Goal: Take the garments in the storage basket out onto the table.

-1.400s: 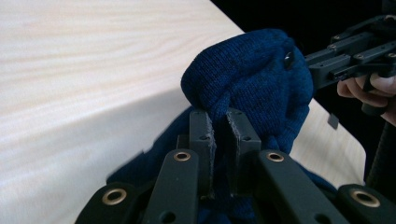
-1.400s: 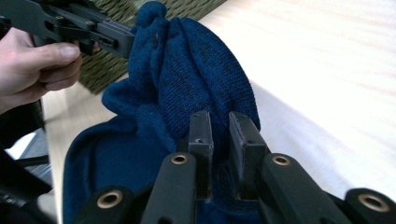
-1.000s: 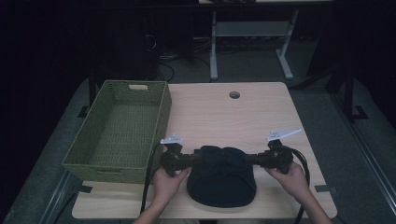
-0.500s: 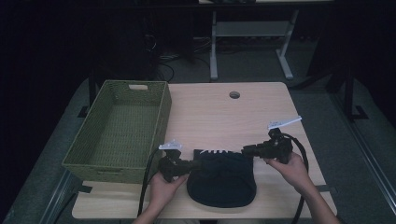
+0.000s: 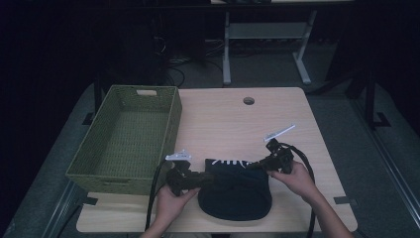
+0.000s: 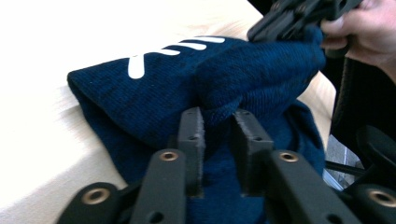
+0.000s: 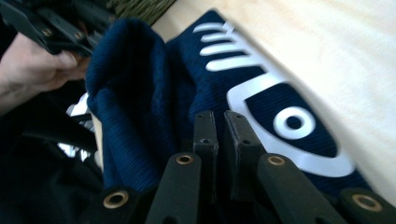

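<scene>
Right claw on eye-printed beanie

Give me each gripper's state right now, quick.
Left gripper: its fingers have just been opening, but cloth of the navy knit garment is pinched between them.
Right gripper: just closed further, shut on the same garment's edge.
</scene>
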### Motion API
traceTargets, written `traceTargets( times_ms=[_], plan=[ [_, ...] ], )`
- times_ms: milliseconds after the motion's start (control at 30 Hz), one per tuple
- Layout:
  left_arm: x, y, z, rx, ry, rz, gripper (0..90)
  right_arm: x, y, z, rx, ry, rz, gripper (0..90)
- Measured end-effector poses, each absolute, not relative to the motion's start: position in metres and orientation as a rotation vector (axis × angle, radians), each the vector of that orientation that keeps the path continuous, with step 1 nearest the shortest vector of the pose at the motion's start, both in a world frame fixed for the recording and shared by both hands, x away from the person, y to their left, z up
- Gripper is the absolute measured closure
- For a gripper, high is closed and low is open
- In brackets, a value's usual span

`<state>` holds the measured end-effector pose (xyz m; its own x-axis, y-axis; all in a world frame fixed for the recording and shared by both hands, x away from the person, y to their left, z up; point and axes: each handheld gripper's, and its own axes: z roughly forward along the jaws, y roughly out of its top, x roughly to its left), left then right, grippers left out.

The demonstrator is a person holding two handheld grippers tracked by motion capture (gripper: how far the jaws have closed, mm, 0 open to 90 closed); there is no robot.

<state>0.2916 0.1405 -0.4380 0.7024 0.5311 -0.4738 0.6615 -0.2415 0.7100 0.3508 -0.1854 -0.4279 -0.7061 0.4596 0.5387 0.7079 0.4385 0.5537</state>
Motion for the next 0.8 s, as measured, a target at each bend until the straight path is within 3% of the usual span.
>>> traceTargets(
  times_ms=[500, 800],
  plan=[
    [0.281, 0.138, -0.401, 1.876, 0.849, -0.196, 68.7, 0.328, -0.183, -0.448, -0.955, -2.416, -1.065, 82.1],
    [0.287, 0.128, -0.410, 1.926, 0.871, -0.223, 69.3, 0.318, -0.176, -0.438, -0.893, -2.397, -1.135, 81.1]
  ],
)
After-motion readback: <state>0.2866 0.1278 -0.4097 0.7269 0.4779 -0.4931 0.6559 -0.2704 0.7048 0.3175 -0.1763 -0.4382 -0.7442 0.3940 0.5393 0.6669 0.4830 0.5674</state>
